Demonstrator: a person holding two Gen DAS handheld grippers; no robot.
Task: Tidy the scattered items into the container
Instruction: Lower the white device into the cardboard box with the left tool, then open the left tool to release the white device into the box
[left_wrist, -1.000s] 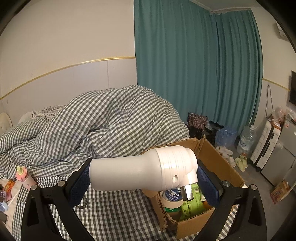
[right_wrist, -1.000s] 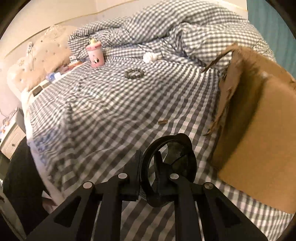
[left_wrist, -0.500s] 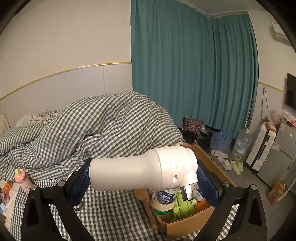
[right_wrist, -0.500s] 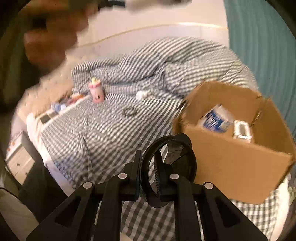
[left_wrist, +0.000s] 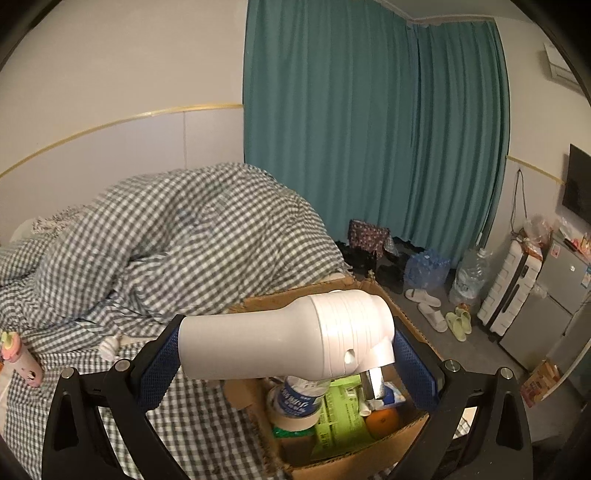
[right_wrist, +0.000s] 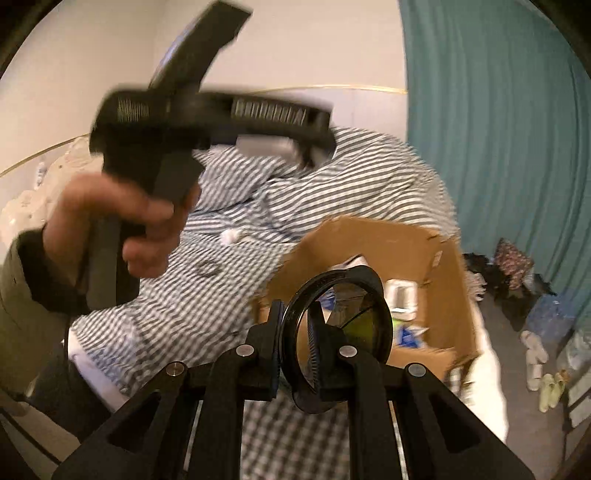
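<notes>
The left gripper (left_wrist: 286, 350) is clamped on a white hair dryer (left_wrist: 280, 343), held sideways over the open cardboard box (left_wrist: 402, 321) at the bed's (left_wrist: 207, 417) foot edge. The right gripper (right_wrist: 297, 345) pinches a round black-rimmed lens (right_wrist: 343, 328) above the box's near corner.

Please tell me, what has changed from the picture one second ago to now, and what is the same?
The right gripper rose from low over the bed to above the cardboard box, whose inside now shows. The left gripper drifted over the box too. Unchanged: right stays shut on the black ring, left on the white bottle.
</notes>
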